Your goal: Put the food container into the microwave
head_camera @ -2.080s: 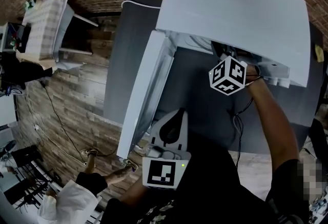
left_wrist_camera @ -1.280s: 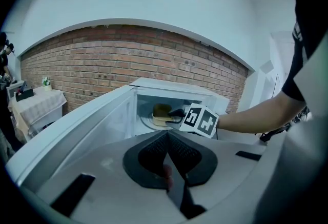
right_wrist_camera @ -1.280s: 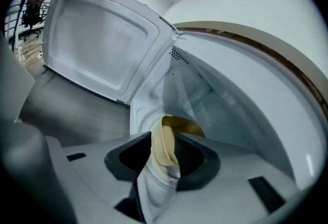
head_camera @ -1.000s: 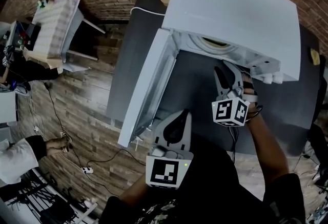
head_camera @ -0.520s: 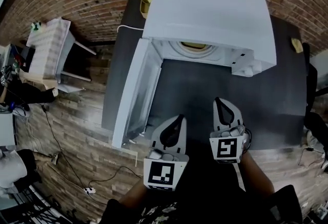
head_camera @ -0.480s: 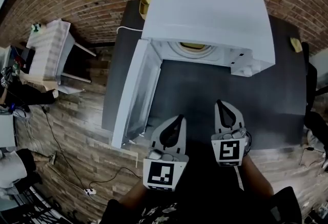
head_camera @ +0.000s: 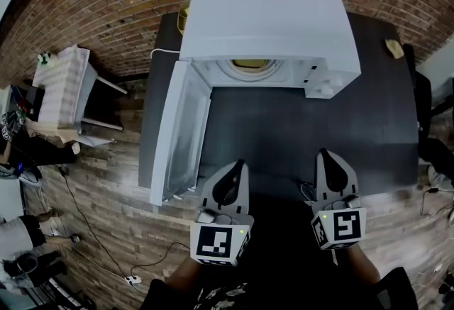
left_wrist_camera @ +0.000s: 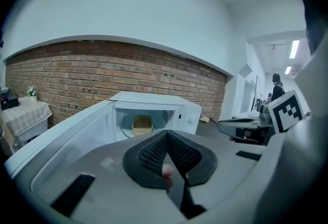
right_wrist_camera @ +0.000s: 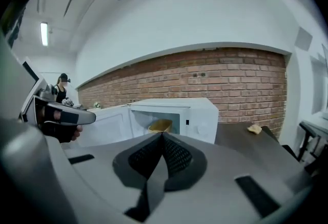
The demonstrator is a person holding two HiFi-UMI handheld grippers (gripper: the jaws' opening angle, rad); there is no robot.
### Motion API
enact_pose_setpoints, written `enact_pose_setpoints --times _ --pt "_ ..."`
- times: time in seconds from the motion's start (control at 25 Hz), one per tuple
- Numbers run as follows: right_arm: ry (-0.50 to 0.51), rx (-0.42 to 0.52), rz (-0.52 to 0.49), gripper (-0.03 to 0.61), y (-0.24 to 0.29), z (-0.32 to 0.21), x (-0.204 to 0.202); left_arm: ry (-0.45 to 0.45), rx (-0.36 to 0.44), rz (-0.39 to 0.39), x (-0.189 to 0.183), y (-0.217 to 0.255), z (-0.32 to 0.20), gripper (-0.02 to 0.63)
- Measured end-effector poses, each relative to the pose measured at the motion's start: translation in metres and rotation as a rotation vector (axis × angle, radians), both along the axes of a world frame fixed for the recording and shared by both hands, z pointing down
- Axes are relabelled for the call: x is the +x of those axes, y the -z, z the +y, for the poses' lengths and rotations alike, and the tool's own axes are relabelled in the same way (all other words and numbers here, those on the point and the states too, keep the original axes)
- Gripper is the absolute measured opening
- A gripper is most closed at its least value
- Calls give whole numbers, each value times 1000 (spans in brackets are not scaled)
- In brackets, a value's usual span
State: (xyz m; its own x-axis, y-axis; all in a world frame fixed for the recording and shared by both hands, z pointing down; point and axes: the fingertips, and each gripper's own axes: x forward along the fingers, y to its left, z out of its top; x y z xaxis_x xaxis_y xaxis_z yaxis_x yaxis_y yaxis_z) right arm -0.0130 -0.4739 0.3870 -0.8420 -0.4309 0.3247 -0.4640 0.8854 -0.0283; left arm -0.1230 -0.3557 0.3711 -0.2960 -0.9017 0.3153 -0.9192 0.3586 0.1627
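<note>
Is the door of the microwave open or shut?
Open: the microwave door stands swung out, and the food container shows inside.

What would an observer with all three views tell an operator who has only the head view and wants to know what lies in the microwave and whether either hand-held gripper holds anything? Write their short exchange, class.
Operator: From above I see only a yellowish edge inside the microwave. What is it?
Observer: The left gripper view looks in past the open door. The food container, a yellow tub, stands upright inside the microwave.
Operator: Does either hand-held gripper hold anything?
Observer: No. Each gripper's own view shows its jaws together with nothing between them: the left hand-held gripper and the right hand-held gripper.
</note>
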Motion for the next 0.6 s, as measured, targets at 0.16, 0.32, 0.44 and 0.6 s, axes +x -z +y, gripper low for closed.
enact_pose_setpoints --times 0.16,0.32,0.44,0.6 --pt "-62 -14 -18 63 -1 2 20 -43 1 -19 8 3 -6 -2" --pt "-114 -5 -24 63 4 2 34 -85 0 -64 12 14 -8 -2" --pt "-124 5 -35 63 8 5 34 -82 4 -94 10 19 1 -2" --pt "-97 36 -30 63 18 25 30 -48 0 -85 8 20 27 -2"
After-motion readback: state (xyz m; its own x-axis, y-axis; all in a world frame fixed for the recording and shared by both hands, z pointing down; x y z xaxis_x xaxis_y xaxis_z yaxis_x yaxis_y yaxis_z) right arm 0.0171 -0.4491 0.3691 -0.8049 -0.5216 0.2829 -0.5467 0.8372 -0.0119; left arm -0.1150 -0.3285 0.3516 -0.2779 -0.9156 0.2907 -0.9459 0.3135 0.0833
